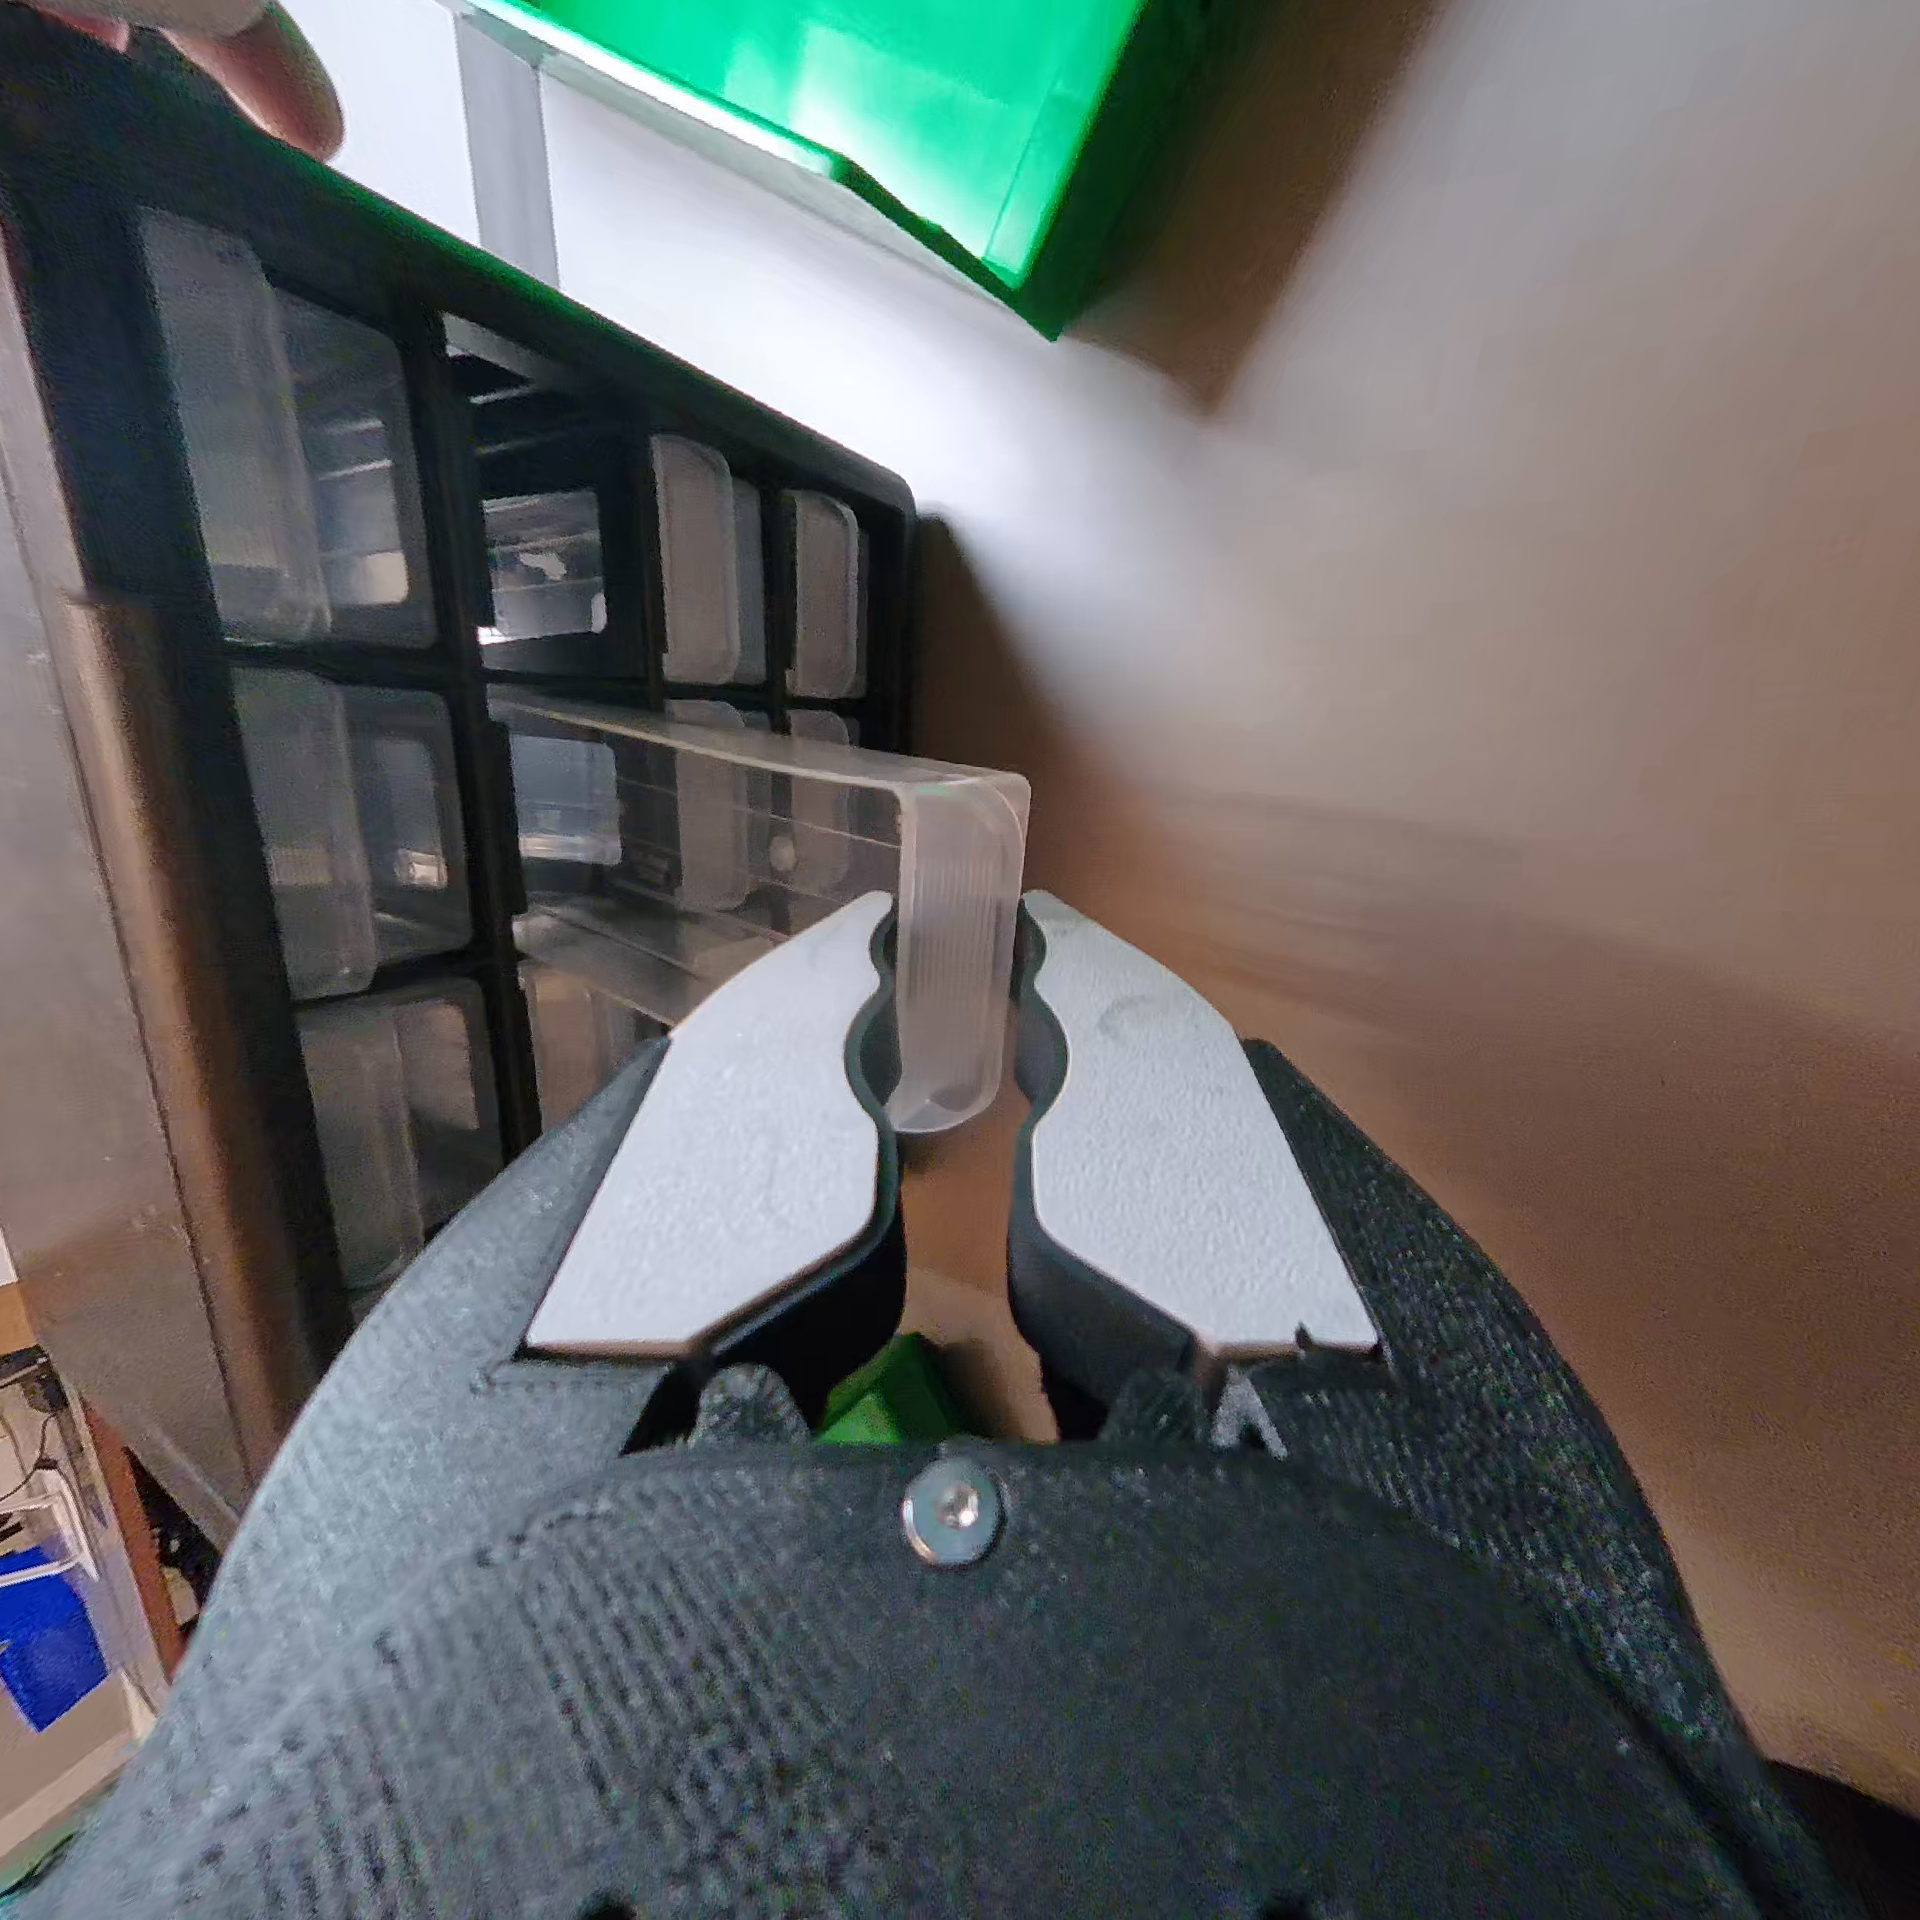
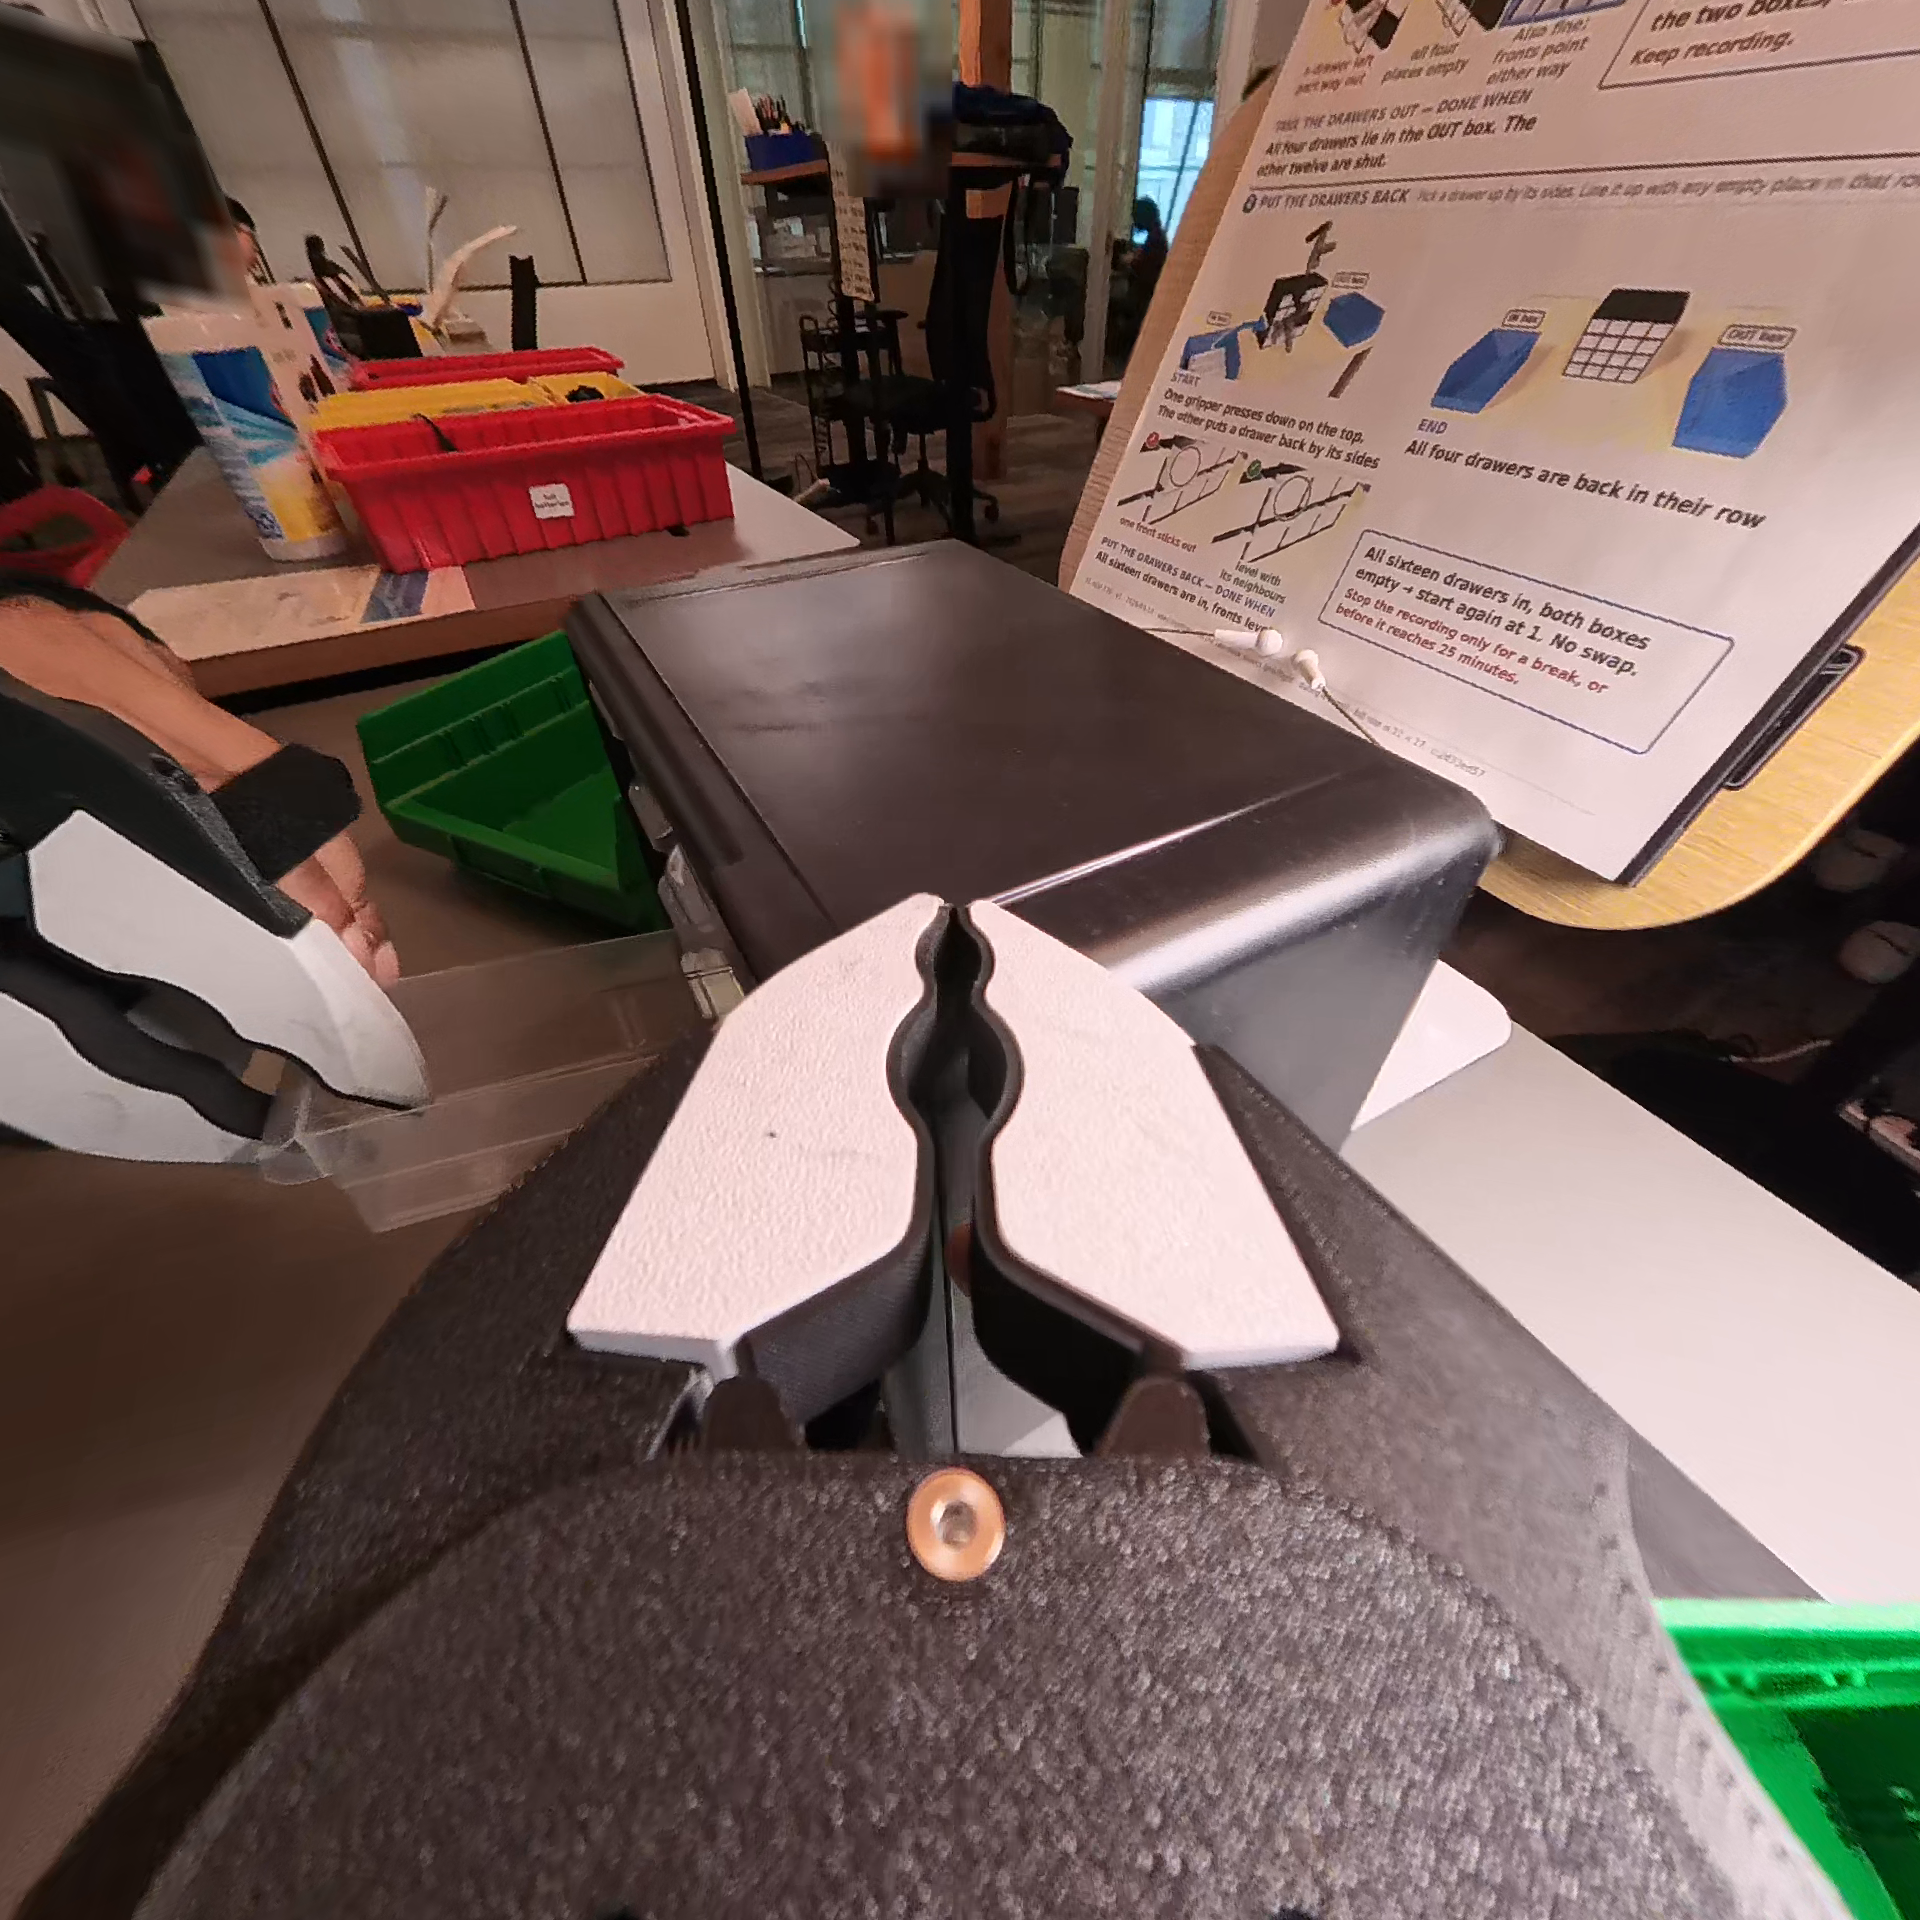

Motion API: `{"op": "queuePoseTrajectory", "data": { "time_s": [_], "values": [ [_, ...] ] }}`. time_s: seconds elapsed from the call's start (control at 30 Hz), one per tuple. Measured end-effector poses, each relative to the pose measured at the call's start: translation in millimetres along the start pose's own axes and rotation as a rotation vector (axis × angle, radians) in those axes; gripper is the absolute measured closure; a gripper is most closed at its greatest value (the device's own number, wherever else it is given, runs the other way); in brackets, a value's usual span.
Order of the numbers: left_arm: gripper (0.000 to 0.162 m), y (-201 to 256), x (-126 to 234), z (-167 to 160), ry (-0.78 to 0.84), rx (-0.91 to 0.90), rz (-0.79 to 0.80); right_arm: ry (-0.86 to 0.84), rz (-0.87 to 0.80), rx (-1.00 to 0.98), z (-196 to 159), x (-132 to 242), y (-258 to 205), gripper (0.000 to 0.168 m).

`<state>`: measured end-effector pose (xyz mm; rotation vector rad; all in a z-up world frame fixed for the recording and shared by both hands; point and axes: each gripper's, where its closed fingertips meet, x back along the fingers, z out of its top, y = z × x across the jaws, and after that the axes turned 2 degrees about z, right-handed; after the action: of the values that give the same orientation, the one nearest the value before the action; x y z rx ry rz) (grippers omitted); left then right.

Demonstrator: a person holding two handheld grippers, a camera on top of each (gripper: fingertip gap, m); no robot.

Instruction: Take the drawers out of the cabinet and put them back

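The black cabinet [image 1: 457, 665] holds rows of clear drawers. One clear drawer [image 1: 727, 831] sticks far out of its slot. My left gripper [image 1: 956, 914] is shut on that drawer's ribbed front handle [image 1: 951, 997]. In the right wrist view the left gripper [image 2: 343, 1049] holds the same drawer [image 2: 499, 1081] left of the cabinet's front. My right gripper [image 2: 954, 920] is shut and empty, with its tips at the front edge of the cabinet's top [image 2: 935, 727].
A green bin [image 2: 499, 769] stands on the table left of the cabinet and shows in the left wrist view [image 1: 935, 125]. Another green bin [image 2: 1818, 1745] is at the lower right. An instruction board [image 2: 1507, 416] leans behind the cabinet. Red and yellow bins [image 2: 540, 468] sit on a far table.
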<state>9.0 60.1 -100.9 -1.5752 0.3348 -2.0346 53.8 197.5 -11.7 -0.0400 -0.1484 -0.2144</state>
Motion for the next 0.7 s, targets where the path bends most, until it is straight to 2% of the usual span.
{"op": "queuePoseTrajectory", "data": {
  "time_s": [0.2, 0.37, 0.53, 0.6, 0.7],
  "values": [
    [0.144, -9, -15, 12, -0.011, -0.012, 0.059, -0.042, -0.022, 0.067, -1, -4, -8, 0.168],
    [0.142, -19, -25, 20, 0.011, 0.020, 0.068, -0.003, -0.003, 0.019, 0, -2, -4, 0.168],
    [0.142, -33, -29, 10, -0.007, 0.006, 0.149, -0.016, -0.012, 0.027, -1, -1, -4, 0.168],
    [0.136, -38, -29, 7, 0.021, 0.047, 0.140, -0.012, -0.012, 0.021, -1, -1, -4, 0.168],
    [0.140, -52, -36, -1, 0.031, 0.072, 0.199, -0.008, -0.005, 0.013, -1, -1, -4, 0.168]
  ]
}}
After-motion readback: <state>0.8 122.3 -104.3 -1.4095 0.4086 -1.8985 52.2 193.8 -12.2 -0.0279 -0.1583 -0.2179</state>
